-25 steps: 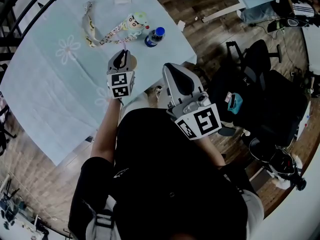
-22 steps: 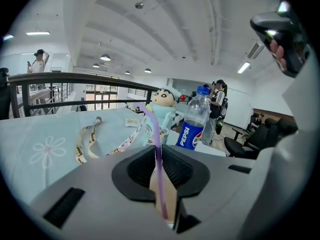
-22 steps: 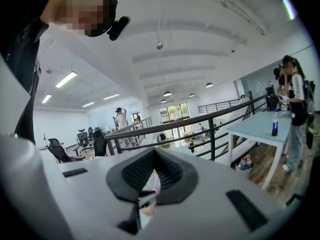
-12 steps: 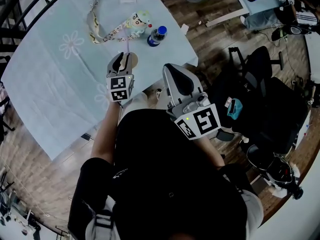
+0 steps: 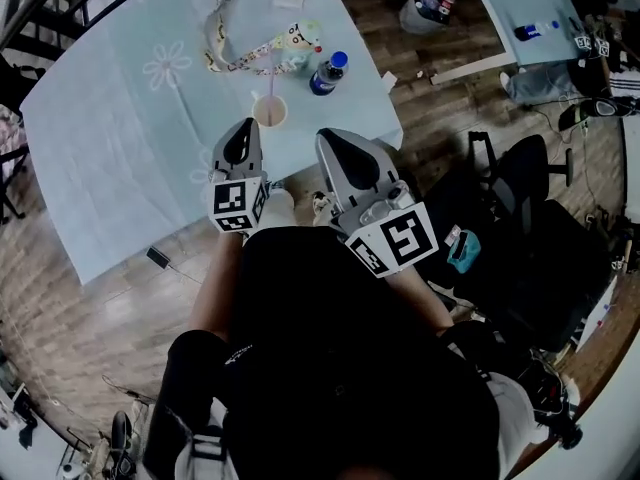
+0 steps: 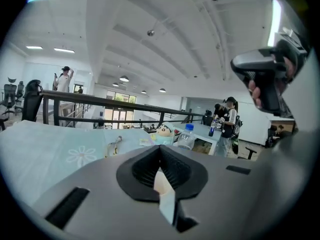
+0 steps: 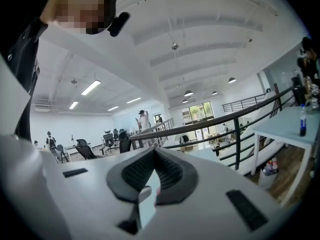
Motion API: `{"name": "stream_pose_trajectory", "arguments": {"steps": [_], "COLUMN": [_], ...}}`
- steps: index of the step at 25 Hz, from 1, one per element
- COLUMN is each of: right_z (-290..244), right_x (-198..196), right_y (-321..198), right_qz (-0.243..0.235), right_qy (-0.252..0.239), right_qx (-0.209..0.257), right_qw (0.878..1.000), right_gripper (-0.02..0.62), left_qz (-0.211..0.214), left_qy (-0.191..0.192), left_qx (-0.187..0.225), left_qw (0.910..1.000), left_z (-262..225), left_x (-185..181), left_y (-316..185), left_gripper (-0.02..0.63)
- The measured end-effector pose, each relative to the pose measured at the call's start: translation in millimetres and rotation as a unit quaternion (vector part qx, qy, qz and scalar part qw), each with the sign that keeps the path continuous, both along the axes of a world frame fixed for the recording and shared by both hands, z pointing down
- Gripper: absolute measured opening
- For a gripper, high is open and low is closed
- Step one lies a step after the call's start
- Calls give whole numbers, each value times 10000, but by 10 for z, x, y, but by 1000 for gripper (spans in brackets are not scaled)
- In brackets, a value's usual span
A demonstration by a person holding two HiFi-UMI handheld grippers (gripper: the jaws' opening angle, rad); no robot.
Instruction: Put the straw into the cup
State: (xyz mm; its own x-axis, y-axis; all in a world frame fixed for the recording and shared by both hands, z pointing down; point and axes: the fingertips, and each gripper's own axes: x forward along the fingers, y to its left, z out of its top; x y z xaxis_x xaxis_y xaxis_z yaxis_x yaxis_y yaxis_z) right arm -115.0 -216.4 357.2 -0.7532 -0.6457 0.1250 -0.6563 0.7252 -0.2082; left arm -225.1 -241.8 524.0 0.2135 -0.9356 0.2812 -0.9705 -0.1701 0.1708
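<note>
Straw point(image 5: 271, 81) seemingly stands in cup point(image 5: 270, 114); left claw point(image 5: 244, 133), right claw point(image 5: 340, 143) both closed.

Left of the cup point(image 5: 270, 113): wide bare cloth on the table point(image 5: 120, 158), lots of room.
Behind the cup: a bottle point(image 5: 328, 73), a soft toy point(image 5: 298, 40) and a strap point(image 5: 216, 28) crowd close.
Over the cup: a straw point(image 5: 268, 83) sticks up.
Right of the cup: a short strip, then the table's edge.

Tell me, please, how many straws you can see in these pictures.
1: the straw stands in the cup on the blue-clothed table, just ahead of the left gripper. No other shows, though one could be hidden.
</note>
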Motion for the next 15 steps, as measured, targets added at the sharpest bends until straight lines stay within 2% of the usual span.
{"name": "stream_pose_trajectory", "arguments": {"steps": [6, 15], "right_z": [-119, -199], "right_x": [141, 500], "right_y": [241, 721], "right_qz": [-393, -924], "right_qy": [-121, -289], "right_qx": [87, 204], "right_qw": [9991, 9951], "right_gripper": [8, 8], "left_qz": [-181, -301], "left_qy": [84, -87], "left_qx": [550, 1311], "left_qw": [9983, 9909], "left_z": [-629, -1486], "left_x": [267, 905], "left_y": [465, 1135], "left_gripper": [12, 12]}}
